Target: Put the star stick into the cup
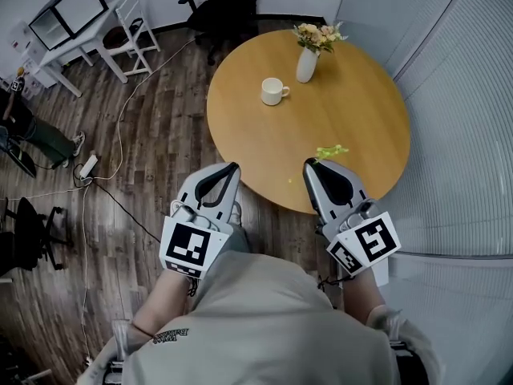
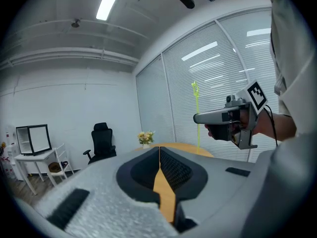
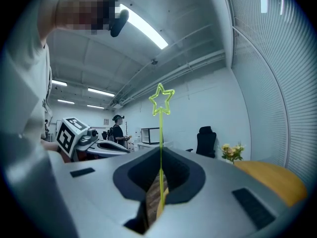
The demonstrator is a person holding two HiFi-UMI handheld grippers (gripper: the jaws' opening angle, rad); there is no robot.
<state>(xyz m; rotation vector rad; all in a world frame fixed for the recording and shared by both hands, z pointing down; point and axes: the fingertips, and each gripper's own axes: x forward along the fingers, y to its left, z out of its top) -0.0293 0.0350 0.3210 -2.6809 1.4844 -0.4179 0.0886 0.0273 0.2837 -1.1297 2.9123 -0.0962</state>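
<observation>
A white cup (image 1: 274, 91) stands on the round wooden table (image 1: 353, 119), left of its middle and well beyond both grippers. My right gripper (image 1: 310, 166) (image 3: 161, 151) is shut on the thin yellow-green star stick (image 3: 160, 133), held upright with the star (image 3: 162, 100) on top. From the head view the stick's star (image 1: 331, 151) shows over the table's near edge. The left gripper (image 1: 231, 168) (image 2: 159, 150) hovers at the table's near-left edge, jaws shut on nothing. It also sees the right gripper (image 2: 198, 118) holding the stick (image 2: 197, 115). Neither gripper view shows the cup.
A white vase of flowers (image 1: 308, 61) stands behind the cup, to its right. A black office chair (image 1: 224, 6), white desk (image 1: 76, 34) and white chair (image 1: 128, 38) are at the back left. Cables (image 1: 96, 175) cross the wooden floor. Blinds (image 1: 457, 70) line the right.
</observation>
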